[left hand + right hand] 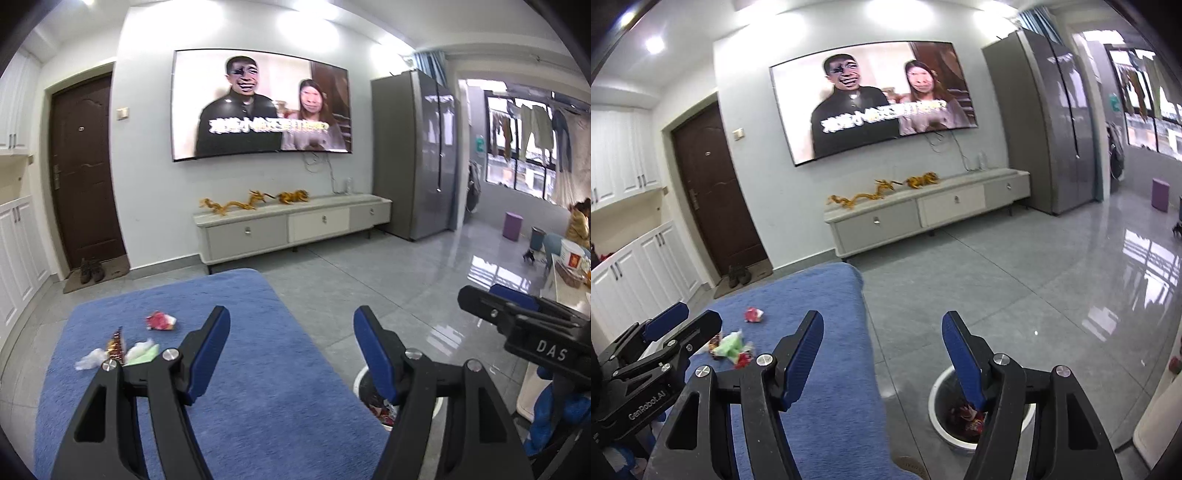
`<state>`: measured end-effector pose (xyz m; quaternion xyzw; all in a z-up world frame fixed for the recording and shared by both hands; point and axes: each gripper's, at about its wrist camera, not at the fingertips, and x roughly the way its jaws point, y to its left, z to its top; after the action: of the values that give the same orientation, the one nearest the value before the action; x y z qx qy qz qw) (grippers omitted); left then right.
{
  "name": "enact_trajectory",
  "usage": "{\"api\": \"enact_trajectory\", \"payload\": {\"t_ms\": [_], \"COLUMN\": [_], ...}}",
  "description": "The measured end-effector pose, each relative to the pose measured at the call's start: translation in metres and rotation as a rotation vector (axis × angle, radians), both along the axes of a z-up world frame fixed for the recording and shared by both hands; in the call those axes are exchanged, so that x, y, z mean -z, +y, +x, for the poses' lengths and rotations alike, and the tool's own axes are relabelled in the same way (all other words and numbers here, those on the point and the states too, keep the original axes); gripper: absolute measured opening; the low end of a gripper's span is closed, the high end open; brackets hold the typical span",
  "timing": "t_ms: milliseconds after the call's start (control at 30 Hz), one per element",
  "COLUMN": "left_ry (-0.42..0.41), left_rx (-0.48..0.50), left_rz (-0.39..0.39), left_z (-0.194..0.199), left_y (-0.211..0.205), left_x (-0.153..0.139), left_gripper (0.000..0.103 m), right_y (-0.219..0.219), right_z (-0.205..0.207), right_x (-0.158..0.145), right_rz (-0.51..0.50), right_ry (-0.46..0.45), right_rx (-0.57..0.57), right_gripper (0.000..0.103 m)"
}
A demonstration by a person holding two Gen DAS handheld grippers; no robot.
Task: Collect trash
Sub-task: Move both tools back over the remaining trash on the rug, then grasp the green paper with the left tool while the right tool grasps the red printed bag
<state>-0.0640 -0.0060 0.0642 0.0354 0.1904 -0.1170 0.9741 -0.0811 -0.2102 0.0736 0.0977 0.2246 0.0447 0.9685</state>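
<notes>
Both grippers' jaws apart, empty; wrappers [125,347] on blue cloth [258,387], ahead-left of left gripper [291,317]

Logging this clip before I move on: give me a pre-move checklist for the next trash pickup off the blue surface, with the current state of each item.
1. Left tongs open and holding nothing: ok.
2. Right tongs open and holding nothing: ok.
3. Trash left to collect: ok; a red wrapper and a cluster of white, green and red scraps lie on the blue surface.
4. Trash bin open, on the floor beside the blue surface: ok; it already holds wrappers.
5. Tongs apart from each other: ok.
6. Whether the clustered scraps can be picked singly: cannot tell.
</notes>
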Motion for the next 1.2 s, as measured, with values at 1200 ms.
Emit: {"api": "enact_trajectory", "payload": {"t_ms": [1200], "left_ry": [0.344], "left_rx": [-0.288], "left_rz": [-0.296], "left_z": [0.120], "left_y": [0.267], "left_x": [0.129], "left_gripper": [0.067], "right_y": [0.228], "right_z": [0.159], "right_x": [0.117], "right_rz": [-0.023], "right_ry": [0.352], "right_rx": [-0.555], "right_gripper": [0.065]}}
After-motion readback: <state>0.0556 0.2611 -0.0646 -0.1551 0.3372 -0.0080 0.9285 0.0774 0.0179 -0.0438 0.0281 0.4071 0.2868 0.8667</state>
